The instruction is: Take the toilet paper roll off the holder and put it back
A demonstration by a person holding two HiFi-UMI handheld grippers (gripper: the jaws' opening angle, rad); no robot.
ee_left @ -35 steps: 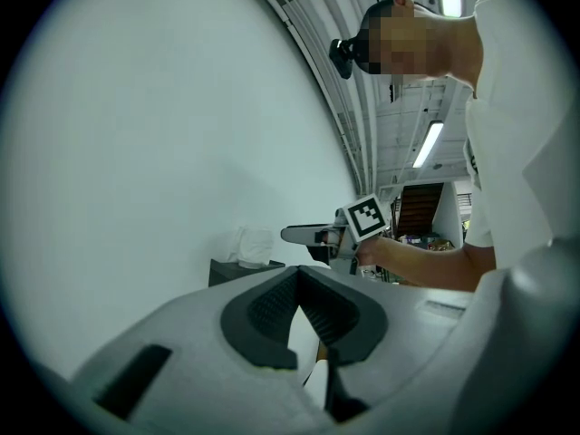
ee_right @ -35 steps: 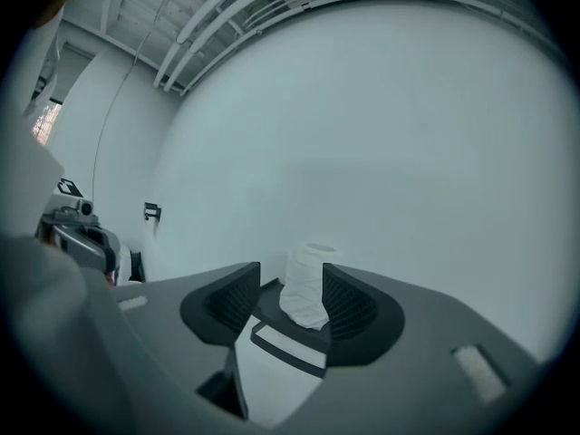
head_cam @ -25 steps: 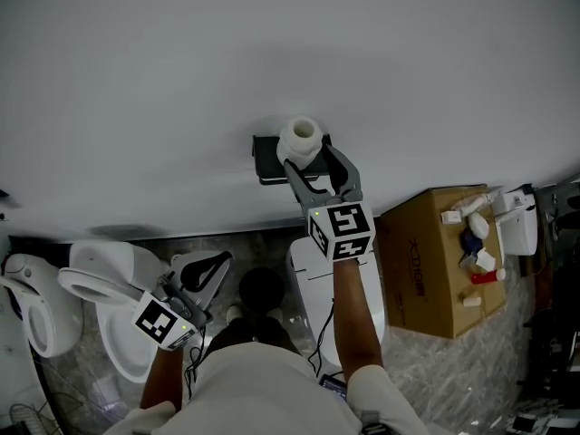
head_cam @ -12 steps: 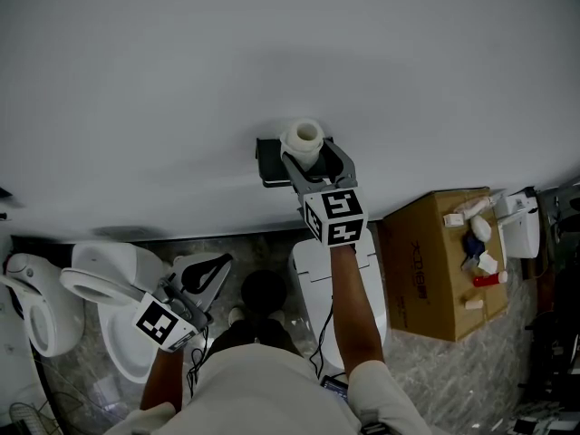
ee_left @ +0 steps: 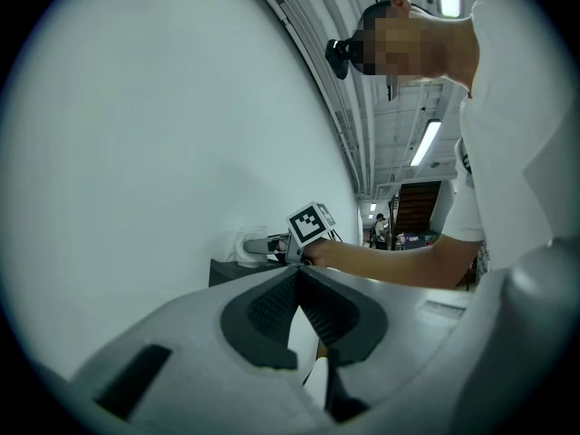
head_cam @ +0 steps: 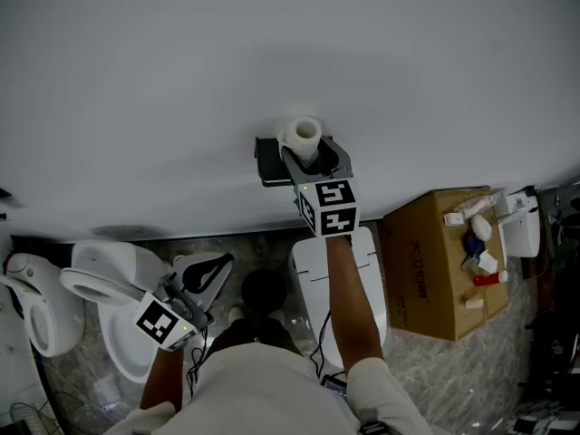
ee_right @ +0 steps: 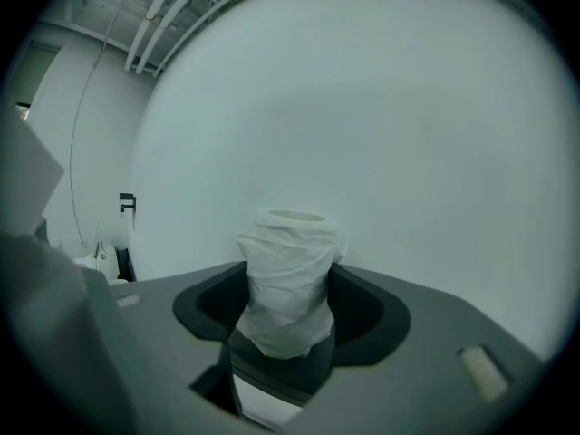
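**A:** What sits at the far left?

**B:** Two white toilets (head_cam: 113,290) on the stone floor (head_cam: 263,245). The outer one is cut off by the picture's edge. Just right of them the left gripper (head_cam: 216,263) hangs low, well apart from the wall fitting. In its own view the left gripper (ee_left: 296,271) has its pads (ee_left: 272,306) pressed together, with nothing between them.

**A:** And the toilet paper roll?

**B:** The toilet paper roll (head_cam: 301,137) stands upright on the black holder (head_cam: 270,163) fixed to the white wall (head_cam: 181,80). Its hollow core faces the head camera. The right gripper (head_cam: 314,155) reaches up to it, one finger on each side.

**A:** Does it grip?

**B:** Its jaws stand wide and are closing. In the right gripper view the roll (ee_right: 290,243) fills the gap of the right gripper (ee_right: 288,284). Its crumpled sides lie right at both pads (ee_right: 213,302), but I cannot tell whether they press. The roll's foot is hidden behind the jaws, so how it sits on the holder does not show.

**A:** And from the left gripper view?

**B:** There the roll (ee_left: 246,243) is only a small pale blur beside the marker cube (ee_left: 311,222).

**A:** Further right?

**B:** A white toilet tank (head_cam: 308,284) is partly covered by the forearm. Next comes a cardboard box (head_cam: 421,265) with small white, blue and red things (head_cam: 476,243) along its right edge, too small to name.
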